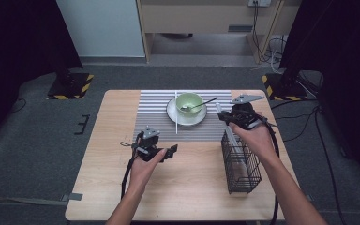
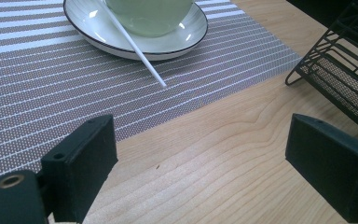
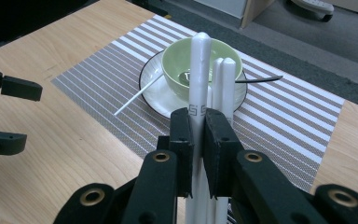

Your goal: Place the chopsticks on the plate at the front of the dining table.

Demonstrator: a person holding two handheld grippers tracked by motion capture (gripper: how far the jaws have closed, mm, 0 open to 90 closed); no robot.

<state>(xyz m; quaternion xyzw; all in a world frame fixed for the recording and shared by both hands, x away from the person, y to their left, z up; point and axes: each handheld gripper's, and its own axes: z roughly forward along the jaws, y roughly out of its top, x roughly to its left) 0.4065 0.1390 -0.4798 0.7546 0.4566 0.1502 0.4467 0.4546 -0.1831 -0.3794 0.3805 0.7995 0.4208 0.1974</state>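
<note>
The right gripper (image 3: 196,140) is clamped on a white chopstick (image 3: 199,70). It holds the stick near the top end, and the stick stands up out of the black wire basket (image 1: 240,161). More white sticks (image 3: 227,79) stand just beside it in the basket.

The chopstick looks light, thin and stiff. It also looks smooth, so it may slip or swing in the pads. A hold a bit lower down, with the flat pads square on it, seems safest. It could snap if bent hard, so a soft pull straight up is best.

The left gripper (image 1: 161,152) is open and holds nothing. It hovers over bare wood near the mat.

One more chopstick (image 1: 176,112) lies on the striped mat (image 1: 154,112), with its far end leaning on the plate (image 1: 172,114). A green bowl (image 1: 189,102) sits on the plate with a dark spoon (image 1: 201,104) in it.

The table (image 1: 103,164) is pale wood and flat. The mat looks a bit rough, so things should stay put there. The floor around is grey, and black stands with yellow stripes sit at the far corners.
</note>
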